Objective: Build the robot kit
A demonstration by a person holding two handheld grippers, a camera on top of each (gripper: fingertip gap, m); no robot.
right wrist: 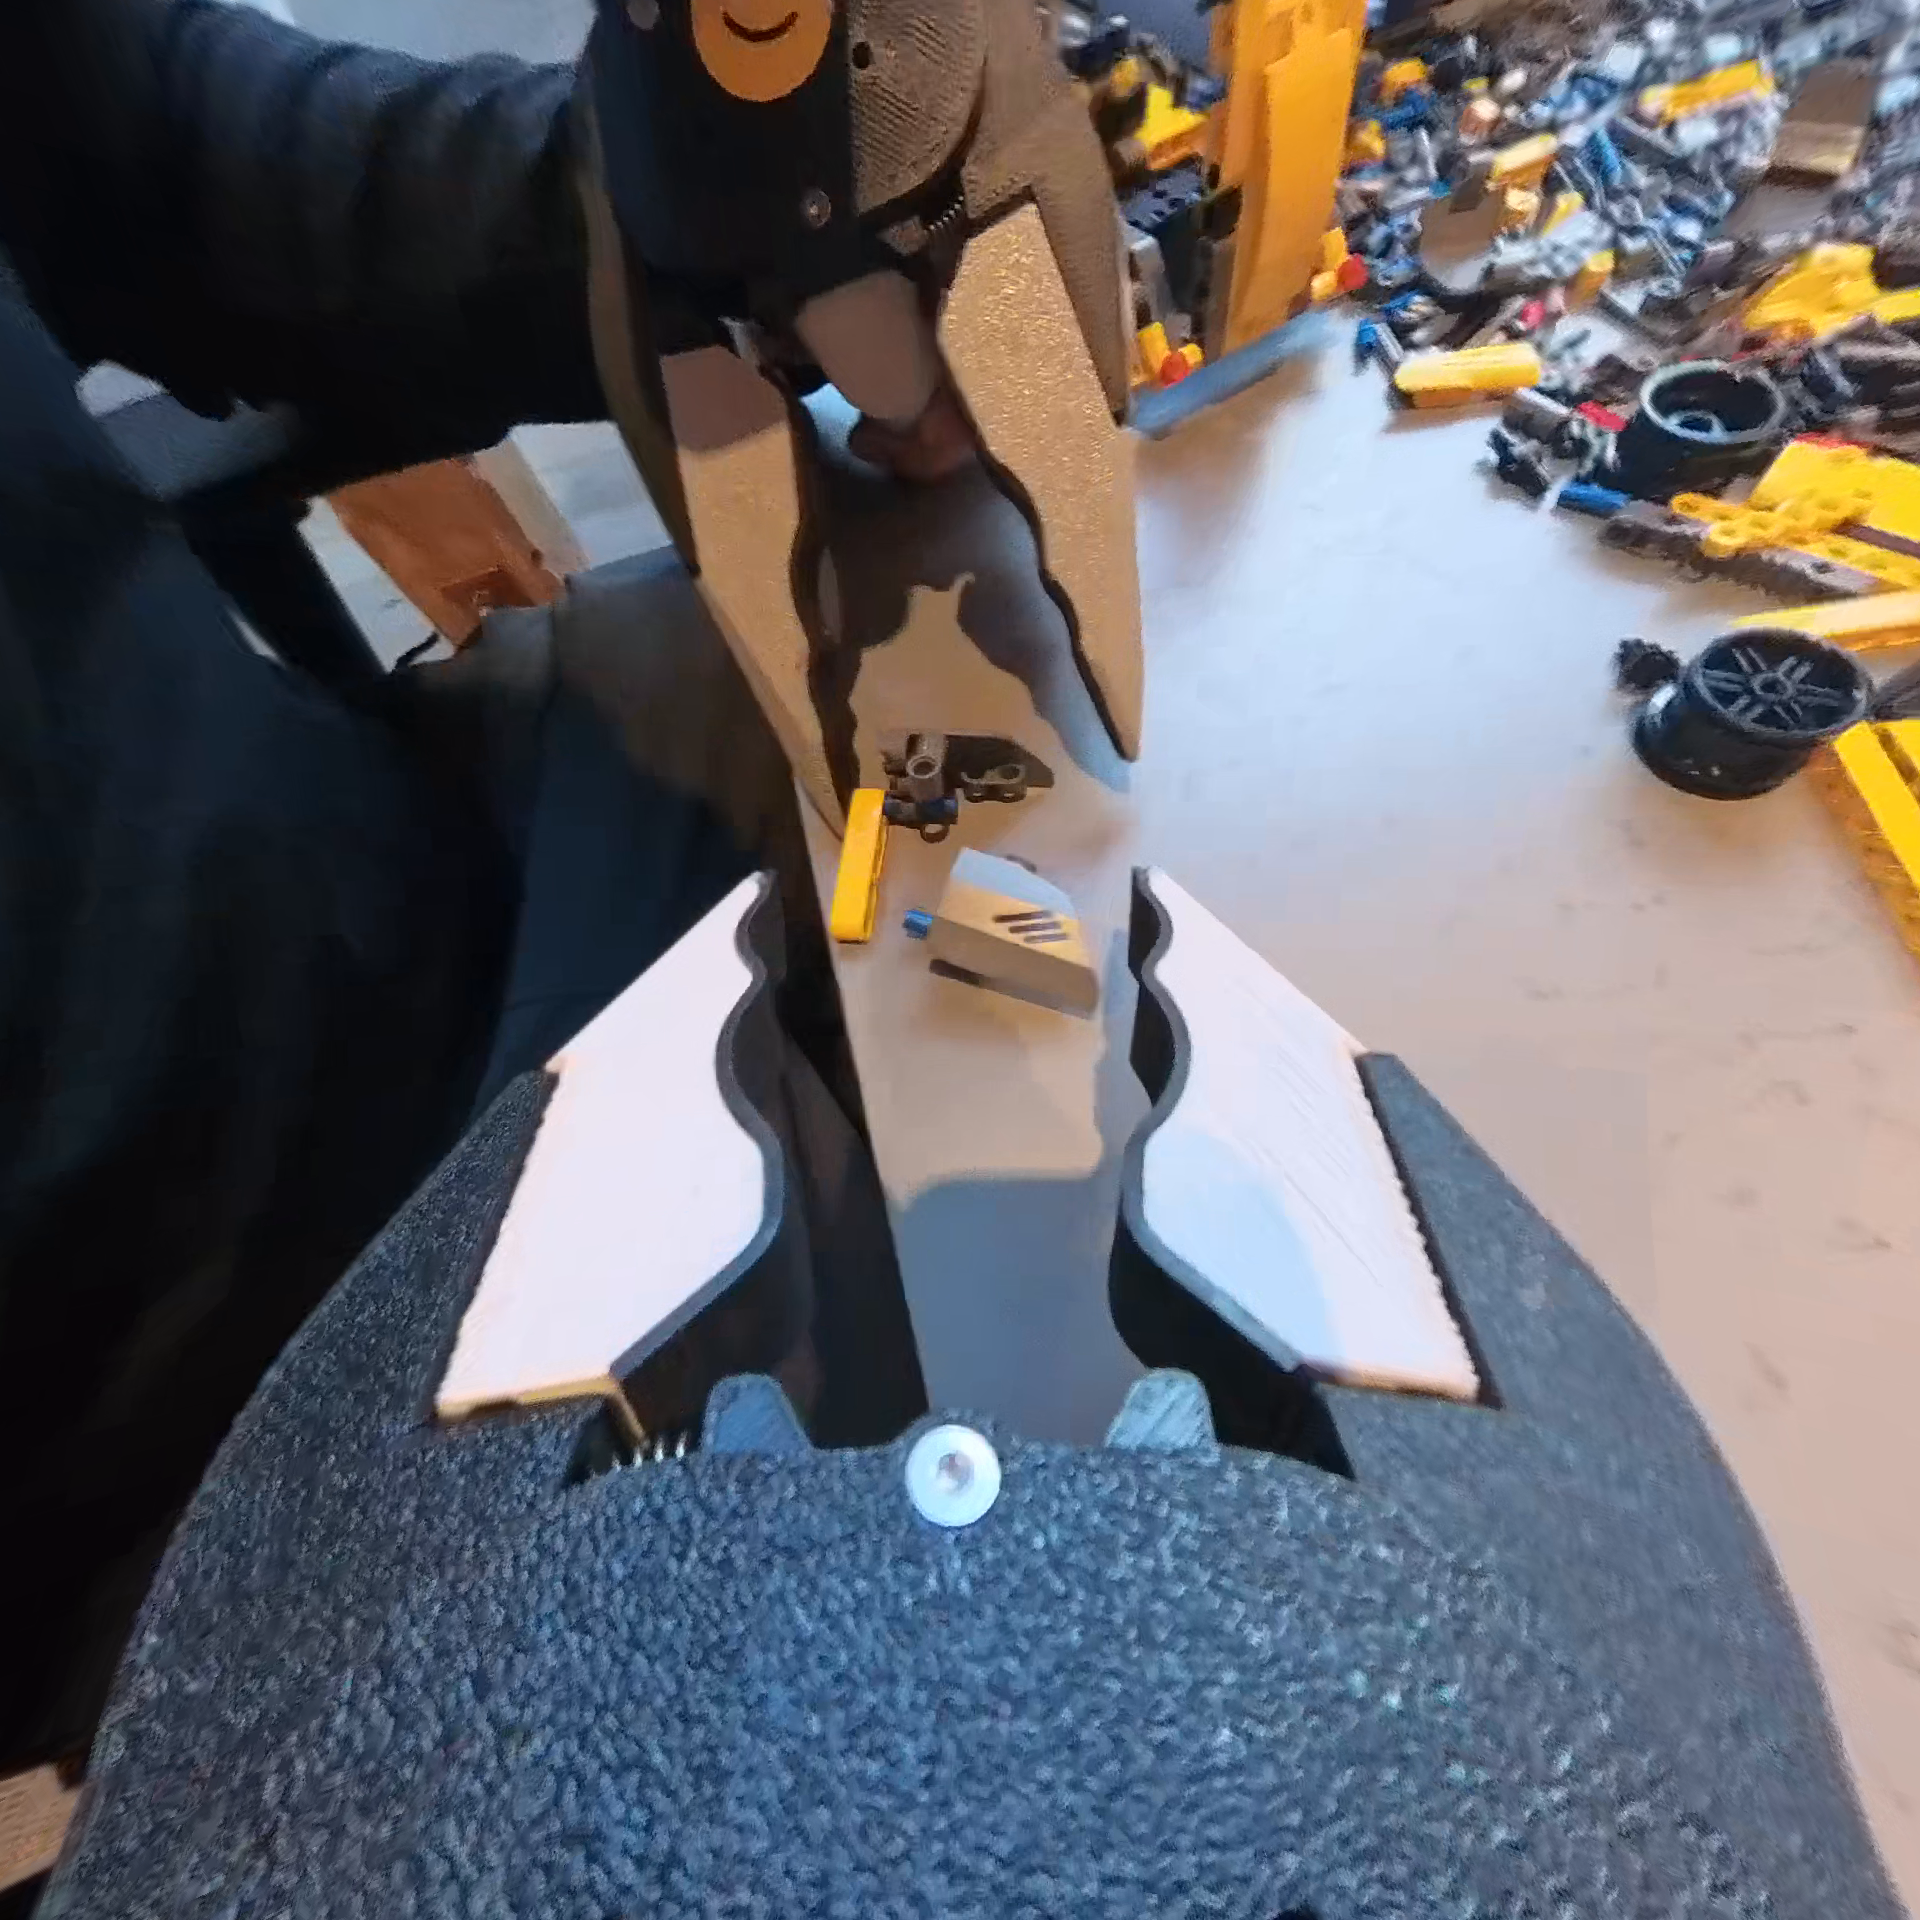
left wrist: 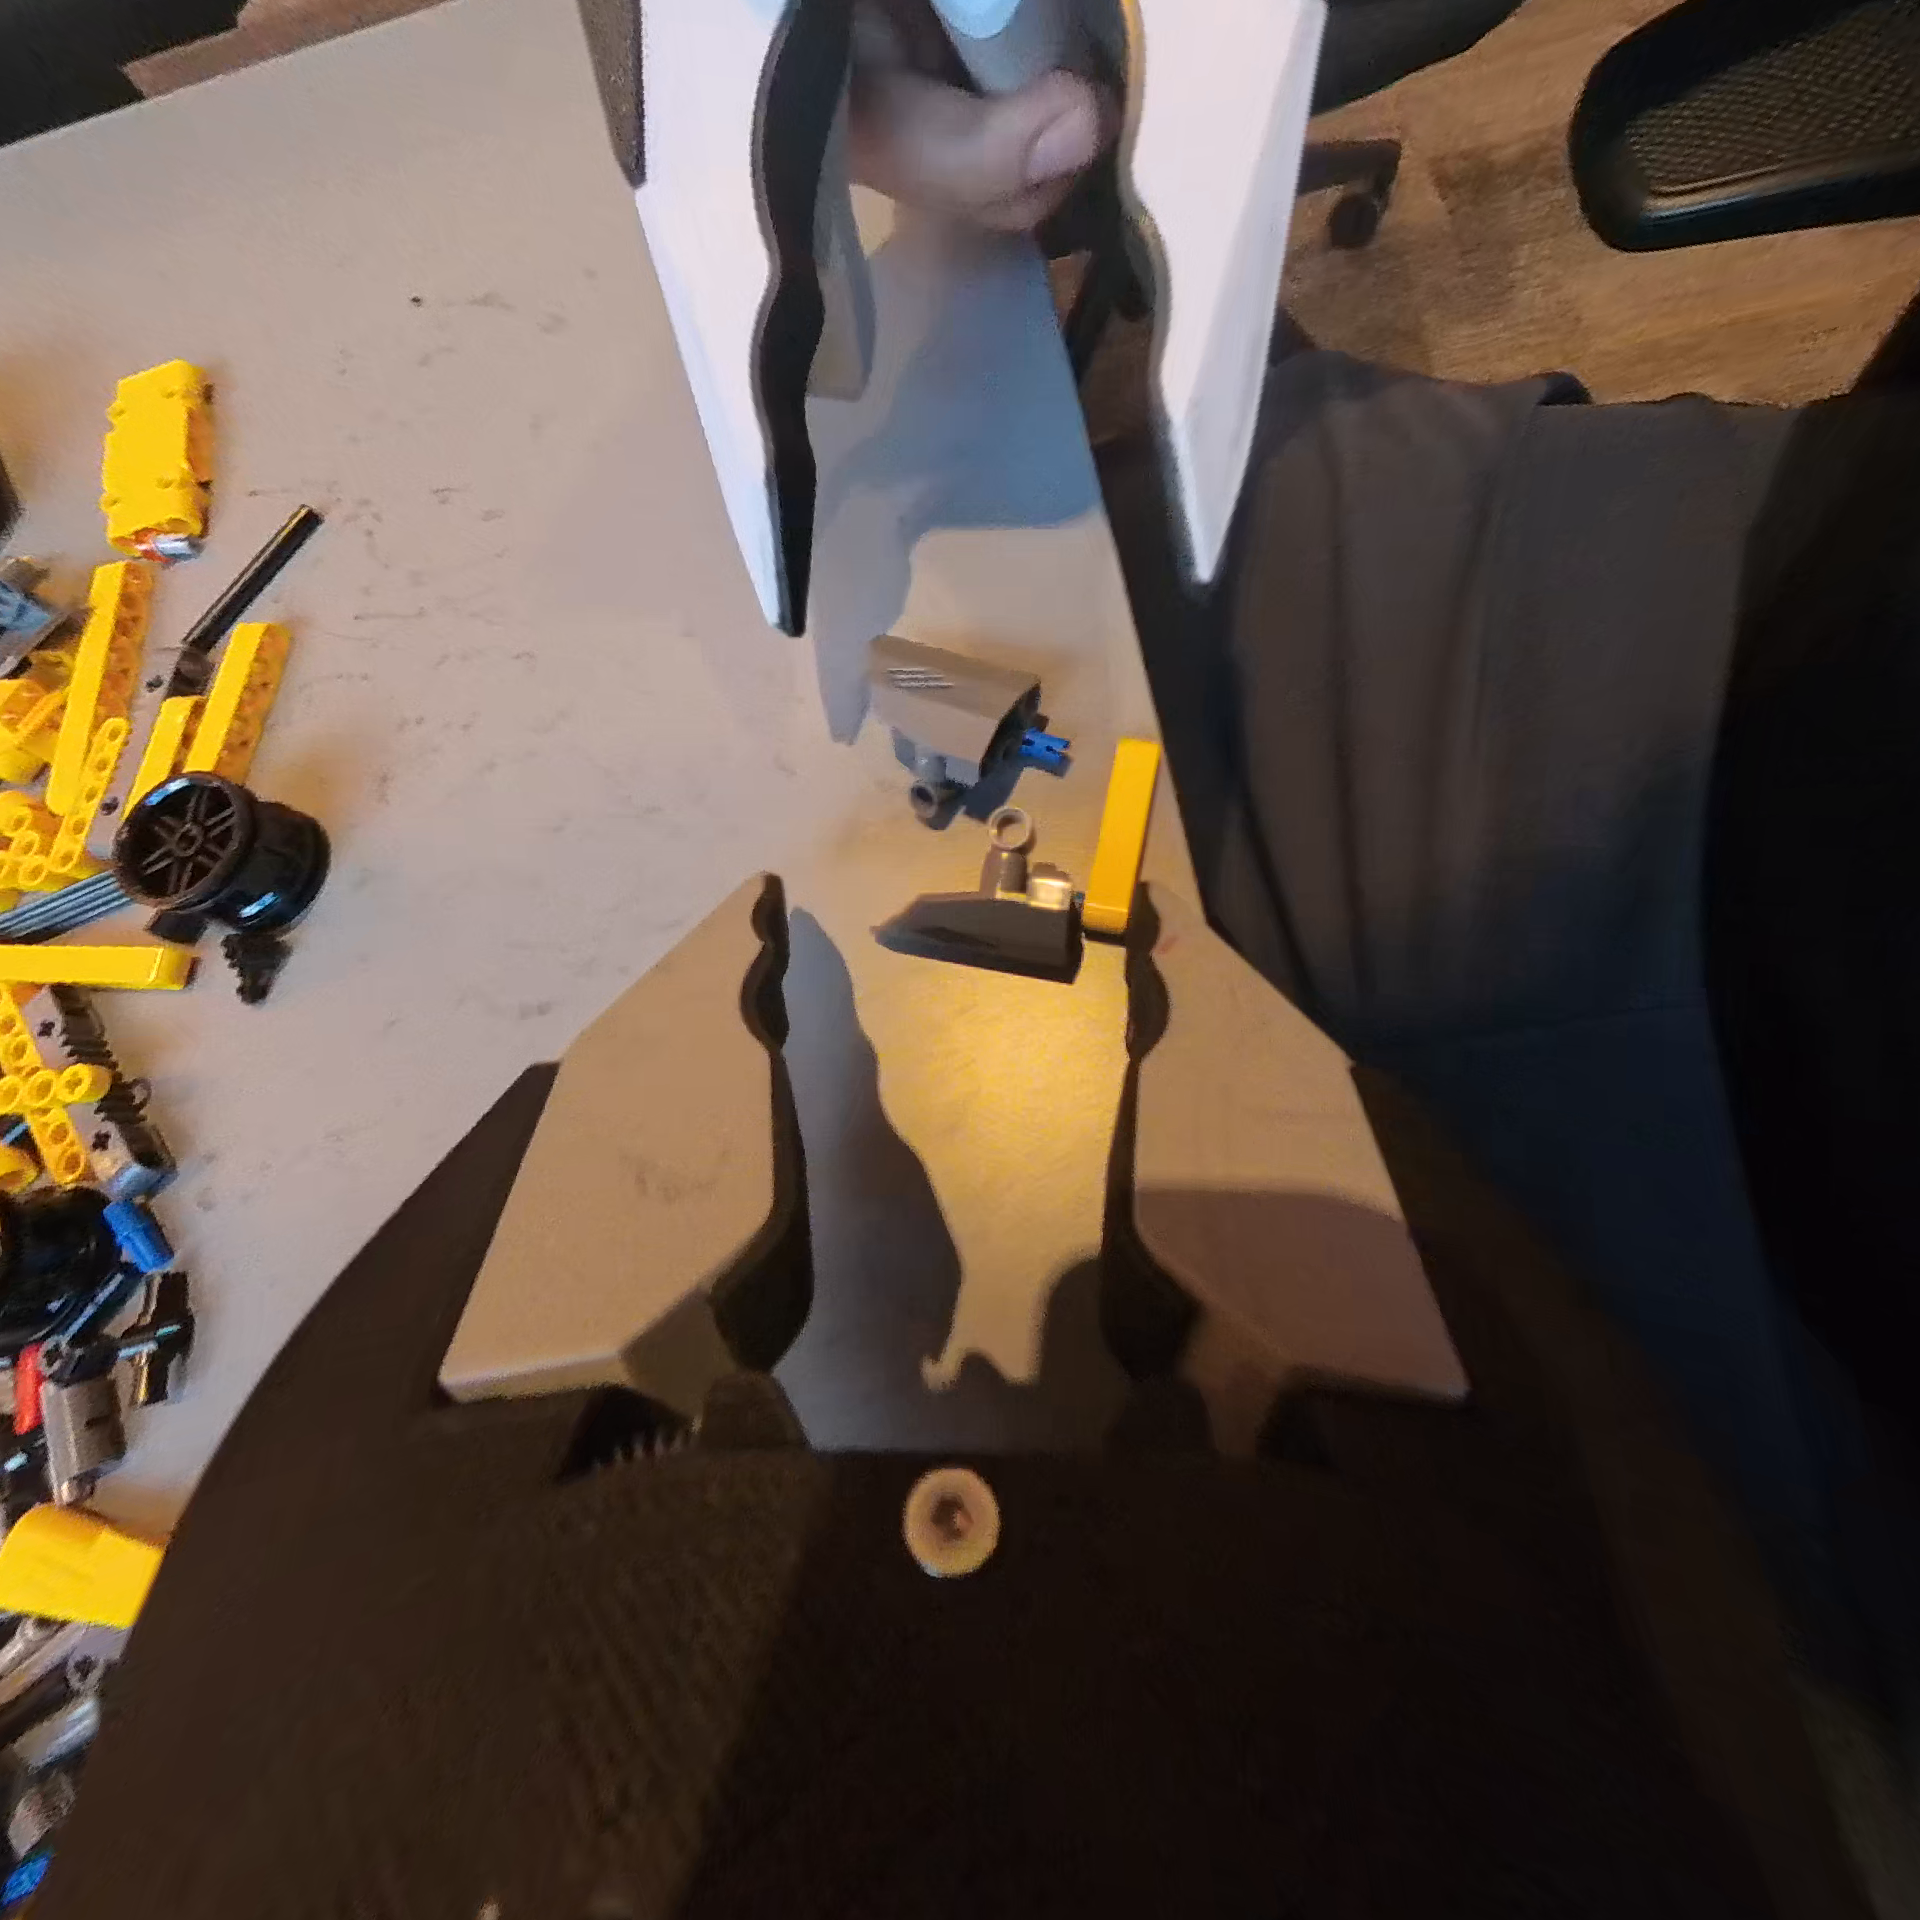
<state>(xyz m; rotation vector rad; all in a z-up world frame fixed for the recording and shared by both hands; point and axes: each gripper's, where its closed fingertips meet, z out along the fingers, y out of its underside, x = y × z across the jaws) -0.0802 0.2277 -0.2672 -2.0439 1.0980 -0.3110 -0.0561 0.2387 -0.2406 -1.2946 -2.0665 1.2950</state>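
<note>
Both grippers face each other over the beige table (left wrist: 520,416) near its edge. My left gripper (left wrist: 956,894), with tan fingers, is open and empty. A dark grey panel piece (left wrist: 987,935) joined to a yellow beam (left wrist: 1130,821) lies just past its fingertips. My right gripper (right wrist: 954,881), with white fingers, is open and empty. A light grey wedge piece with a blue pin (right wrist: 1013,940) lies just past its tips. The same wedge (left wrist: 951,707) lies between the two grippers in the left wrist view. The right gripper (left wrist: 997,597) shows opposite there, and the left gripper (right wrist: 977,784) shows opposite in the right wrist view.
A pile of yellow, black and grey building pieces (left wrist: 73,831) covers the table's far side, with a black wheel (left wrist: 218,852) nearest. The pile (right wrist: 1558,208) and wheel (right wrist: 1756,707) also show in the right wrist view. A person's dark clothing (left wrist: 1507,727) borders the table edge. My right fingertips sit around 5 cm from my left ones. Both grippers' tips are roughly 12 cm from the black wheel (left wrist: 218,852). My right wrist view (right wrist: 1716,683) looks at it from another angle.
</note>
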